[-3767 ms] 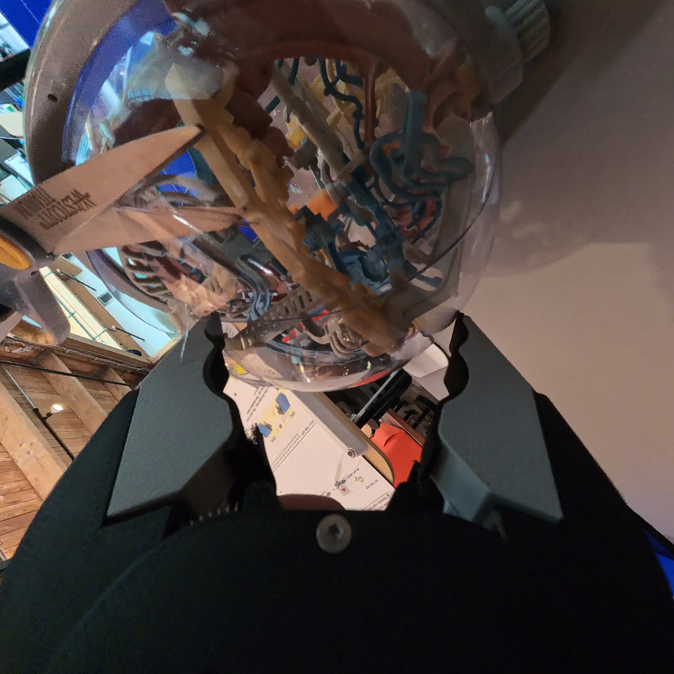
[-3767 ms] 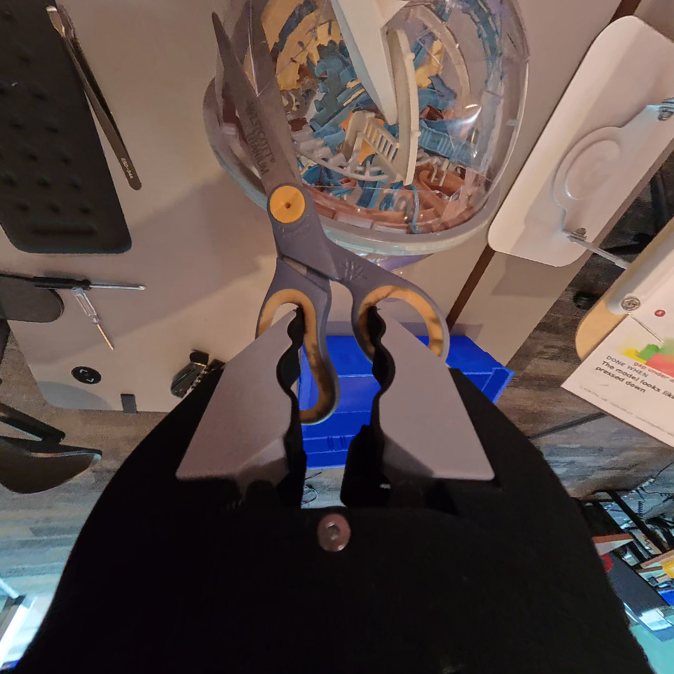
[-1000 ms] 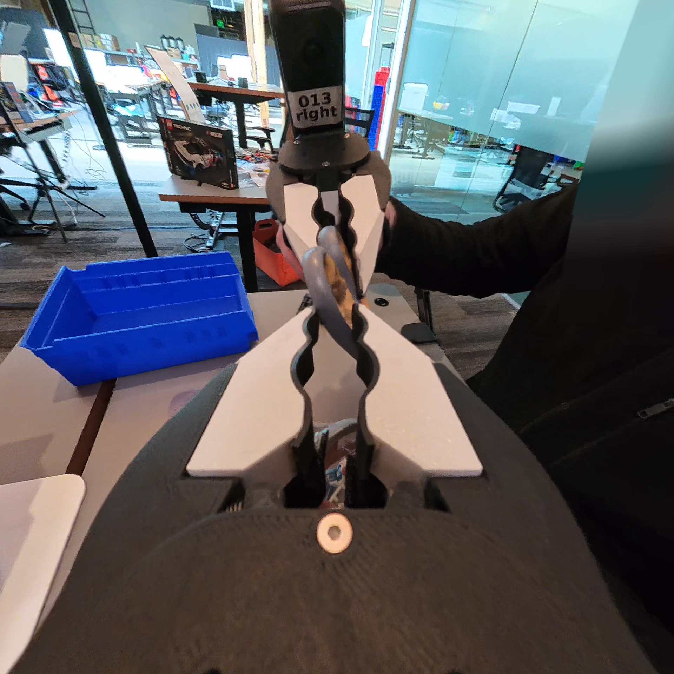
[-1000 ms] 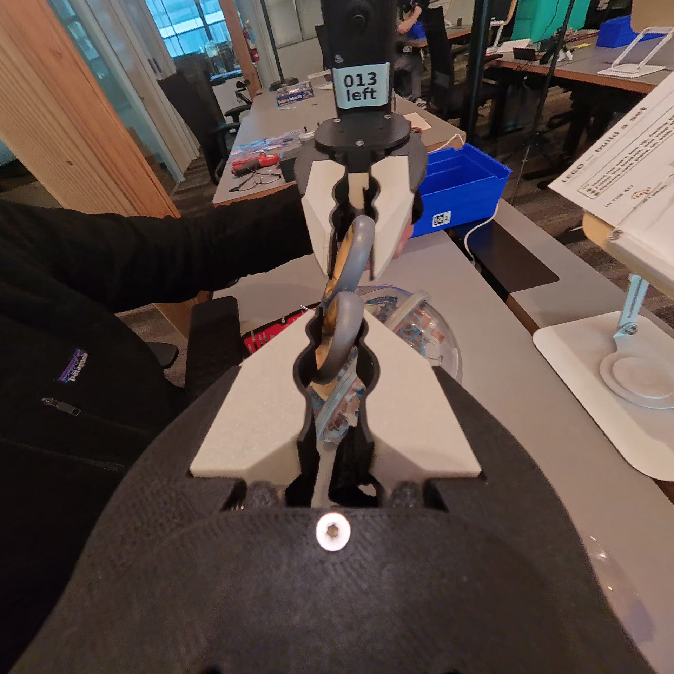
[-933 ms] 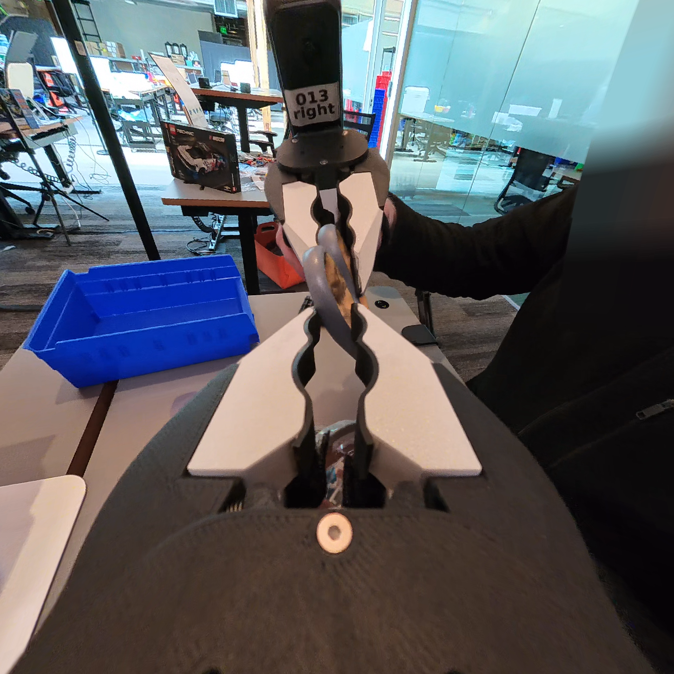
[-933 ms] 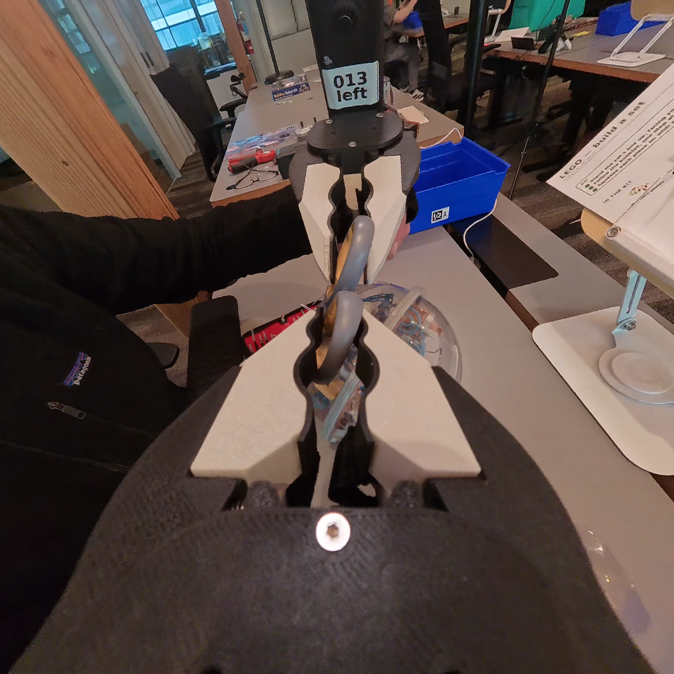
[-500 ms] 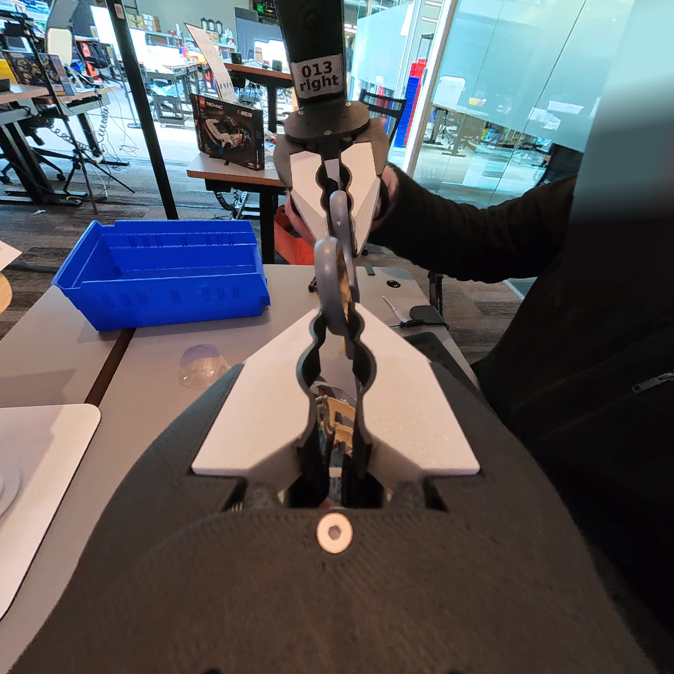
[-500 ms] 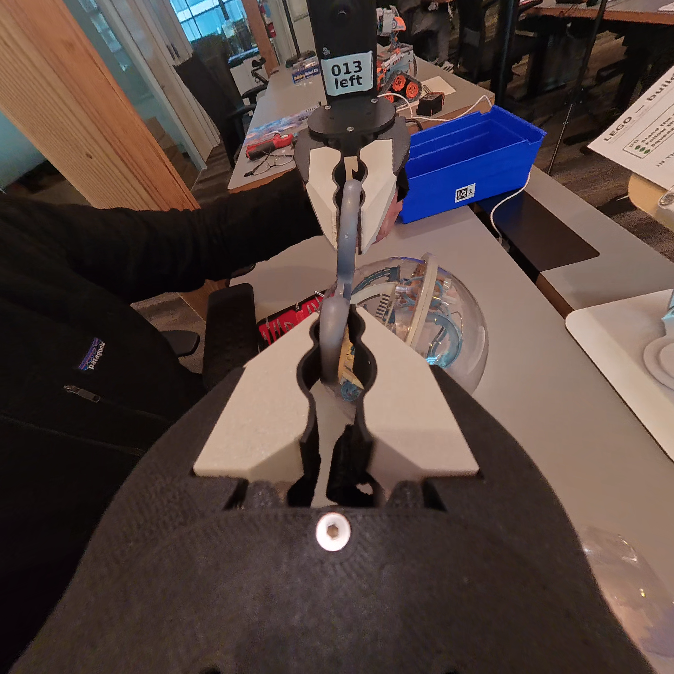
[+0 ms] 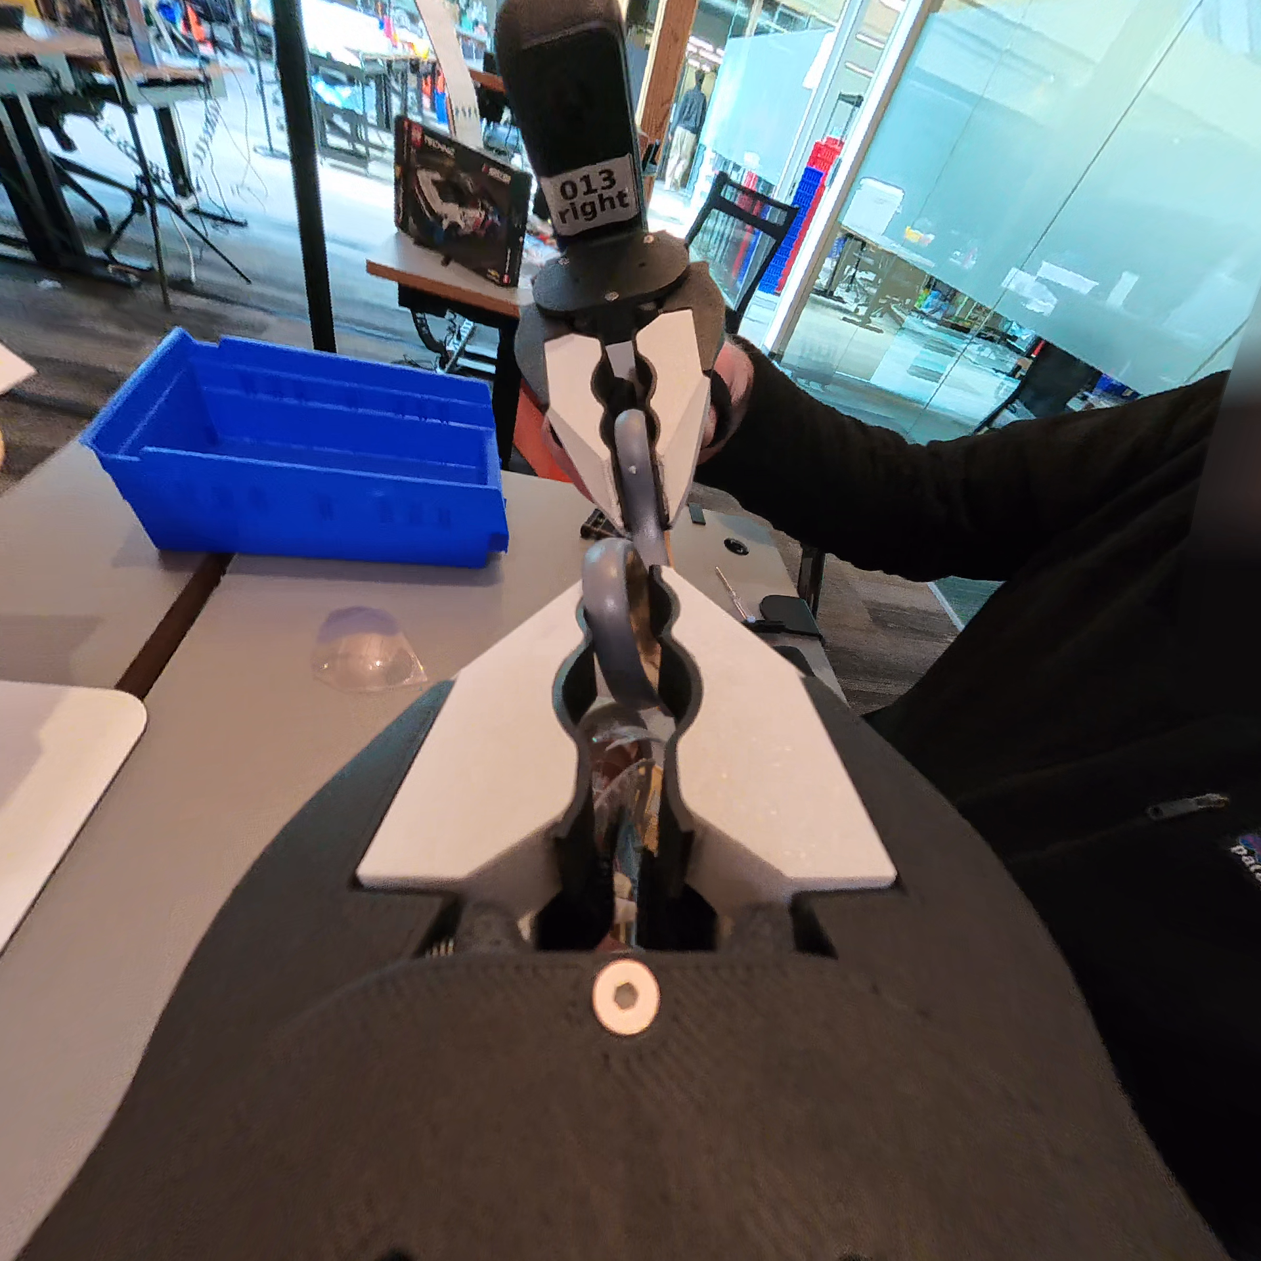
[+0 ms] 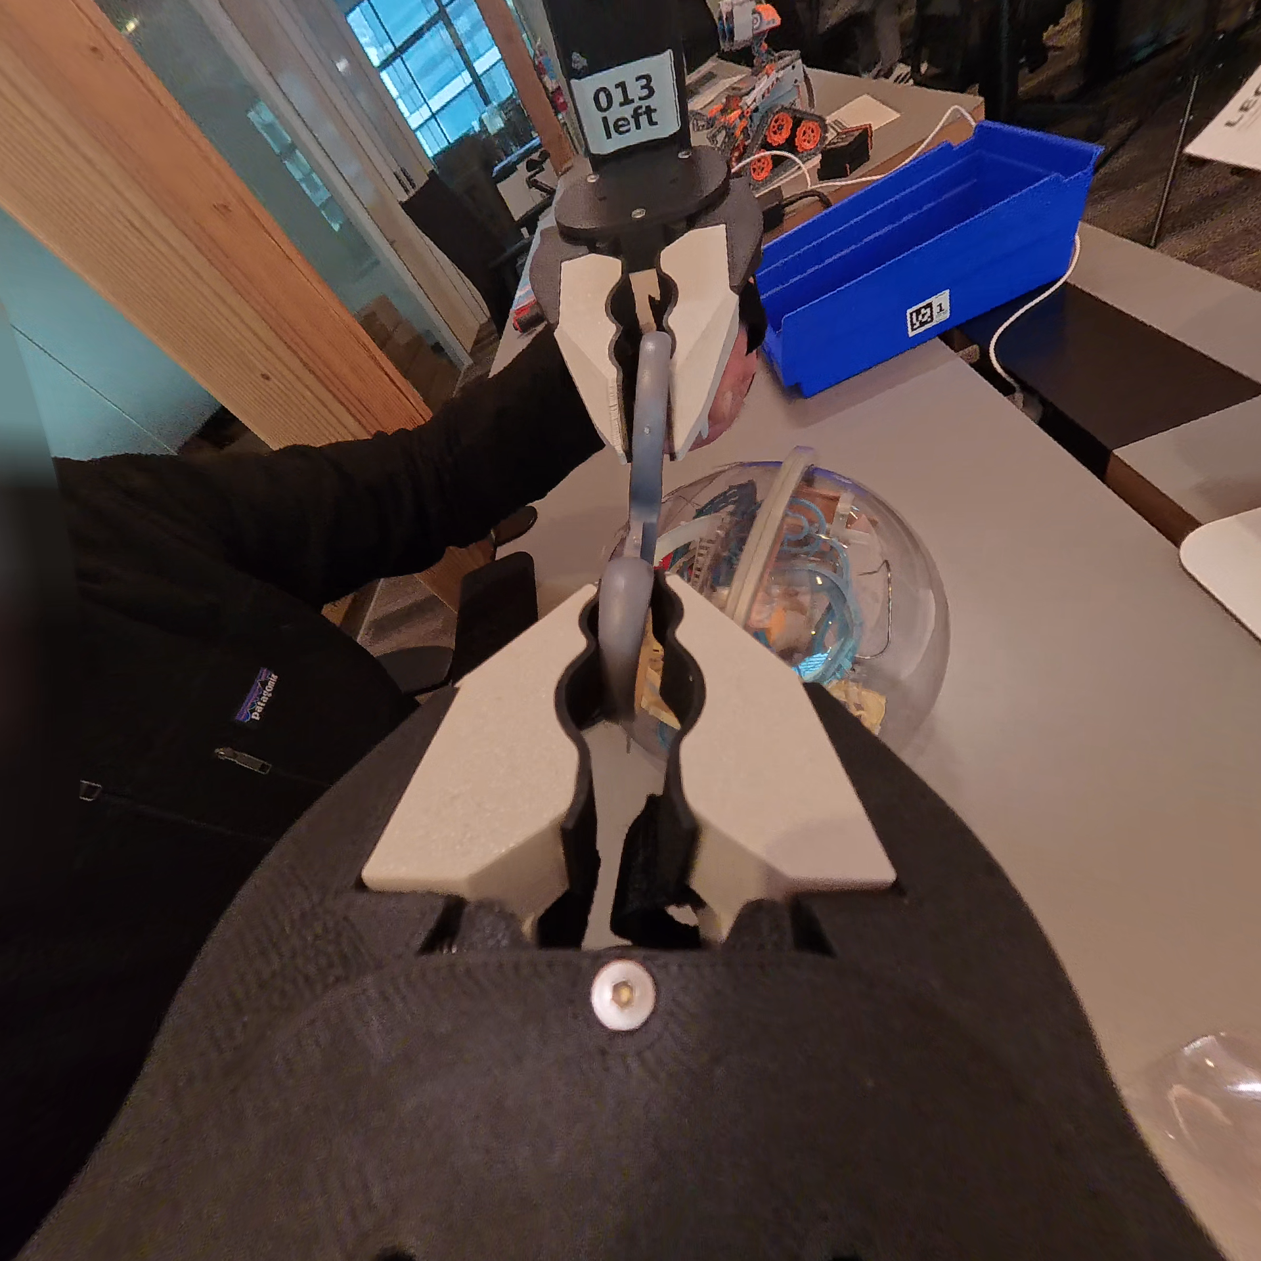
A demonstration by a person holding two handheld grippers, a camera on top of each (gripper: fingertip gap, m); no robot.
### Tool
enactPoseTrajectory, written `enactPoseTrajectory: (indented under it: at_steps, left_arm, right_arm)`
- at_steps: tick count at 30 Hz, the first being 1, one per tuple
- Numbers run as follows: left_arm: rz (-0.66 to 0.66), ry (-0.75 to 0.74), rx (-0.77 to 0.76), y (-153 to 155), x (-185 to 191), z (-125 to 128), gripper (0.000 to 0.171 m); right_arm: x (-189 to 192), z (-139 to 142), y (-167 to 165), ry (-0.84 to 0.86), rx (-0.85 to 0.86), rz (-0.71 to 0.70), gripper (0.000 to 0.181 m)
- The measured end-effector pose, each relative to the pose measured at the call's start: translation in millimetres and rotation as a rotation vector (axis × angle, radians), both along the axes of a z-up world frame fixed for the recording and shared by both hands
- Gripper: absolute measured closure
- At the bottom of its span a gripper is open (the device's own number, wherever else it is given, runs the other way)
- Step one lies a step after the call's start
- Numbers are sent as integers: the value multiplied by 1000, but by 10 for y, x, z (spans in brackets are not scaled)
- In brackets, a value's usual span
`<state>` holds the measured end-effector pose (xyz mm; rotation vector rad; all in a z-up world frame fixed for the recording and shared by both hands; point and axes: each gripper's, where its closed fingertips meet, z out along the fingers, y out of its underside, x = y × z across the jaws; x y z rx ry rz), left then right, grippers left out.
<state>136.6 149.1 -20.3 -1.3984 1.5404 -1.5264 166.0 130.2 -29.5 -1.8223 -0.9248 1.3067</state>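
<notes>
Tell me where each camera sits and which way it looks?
Left wrist view: sits on the left gripper, looking across the table at the right gripper, a blue bin and a black sleeve.
Right wrist view: sits on the right gripper, looking back at the left gripper, over a clear ball, with the other sleeve.
Both share: the scissors, one handle loop shut in each gripper, so the cameras face each other.

The scissors' (image 9: 617,634) blades are hidden behind the fingers (image 9: 764,750) in both views. A clear plastic piece (image 10: 1221,1119) is cut off by the right wrist view's edge.
</notes>
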Motion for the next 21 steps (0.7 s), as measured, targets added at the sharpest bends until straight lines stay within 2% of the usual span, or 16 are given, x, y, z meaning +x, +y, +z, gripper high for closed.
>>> enactPoseTrajectory:
  at_steps: [3,11,16,21]
  left_arm:
    - [29,46,-79,41,33,-15,165]
    - [105,117,-106,-26,103,103,166]
    - [118,233,-130,-78,154,-57,166]
    - [140,189,-123,-190,69,-63,165]
  right_arm:
    - [50,-48,48,55,-52,-7,173]
    - [102,56,41,163,-85,76,173]
    - [66,-75,12,182,-130,101,173]
    - [20,-51,-75,145,-93,119,173]
